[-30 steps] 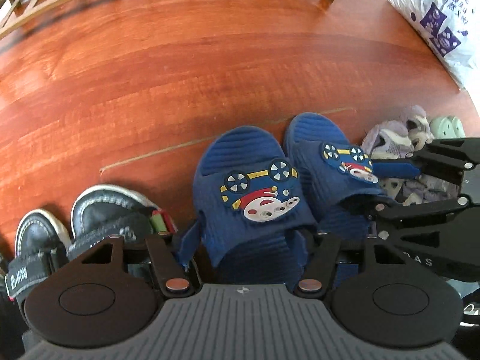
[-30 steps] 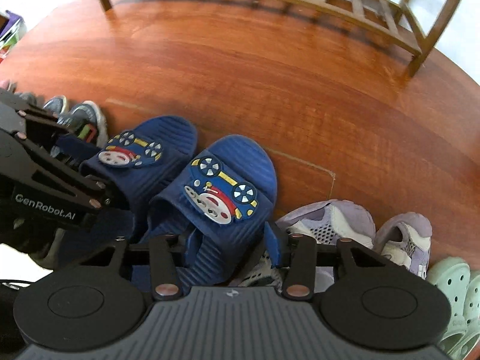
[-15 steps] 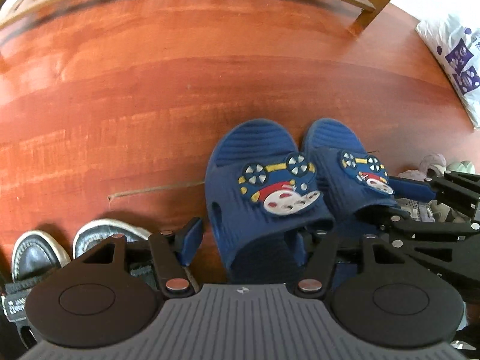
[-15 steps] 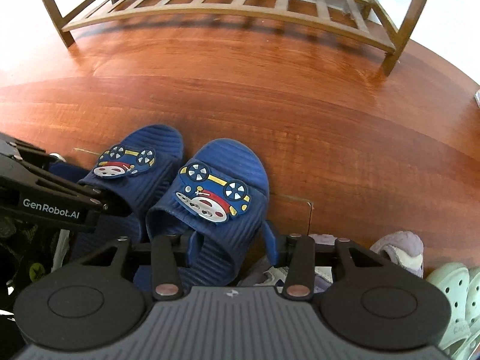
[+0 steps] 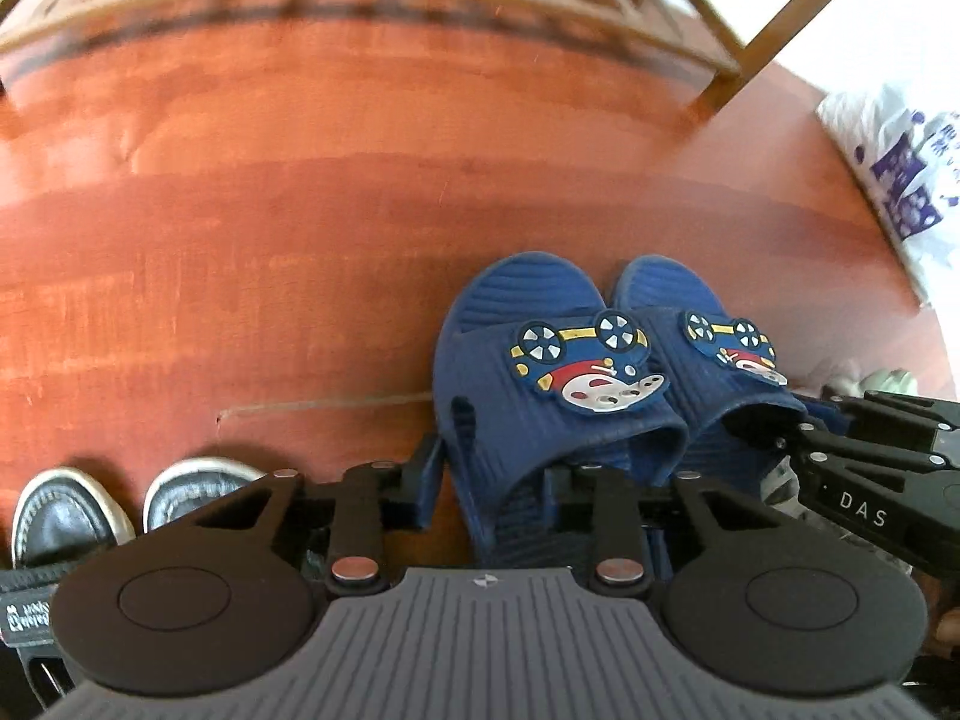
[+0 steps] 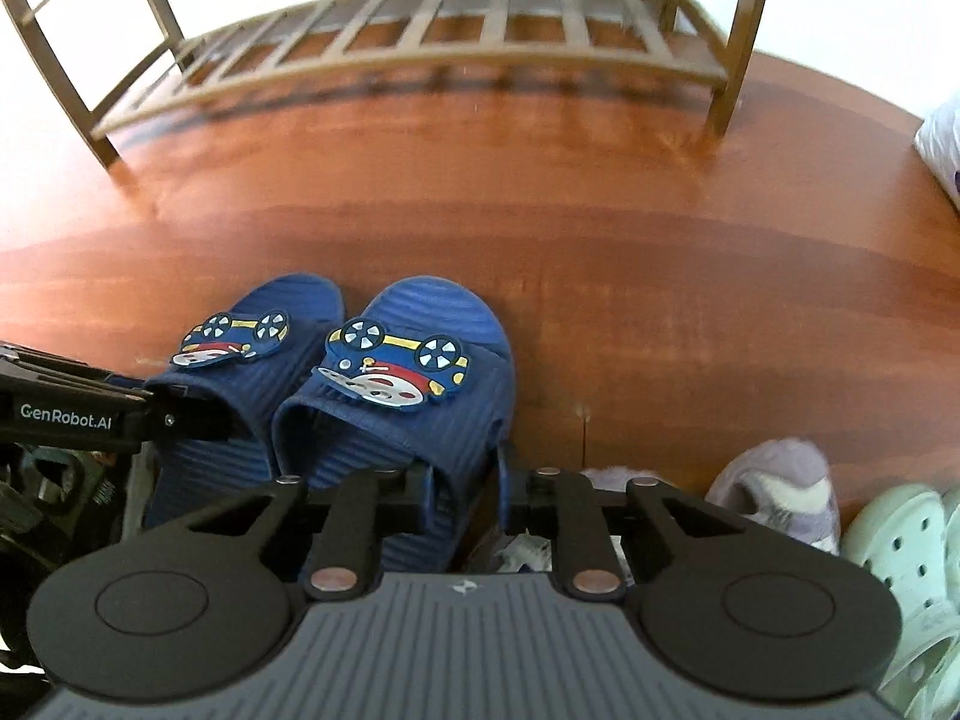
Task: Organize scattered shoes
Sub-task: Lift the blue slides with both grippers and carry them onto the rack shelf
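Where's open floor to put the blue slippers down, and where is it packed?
Free: the wide bare floor between the blue slippers and the wooden rack, whose slats are bare too. Crowded: the near row, with black shoes, a purple sneaker and green clogs.

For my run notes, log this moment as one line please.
left gripper: jaws closing around left blue slipper heel | right gripper: jaws closing around right blue slipper edge | rack: bare
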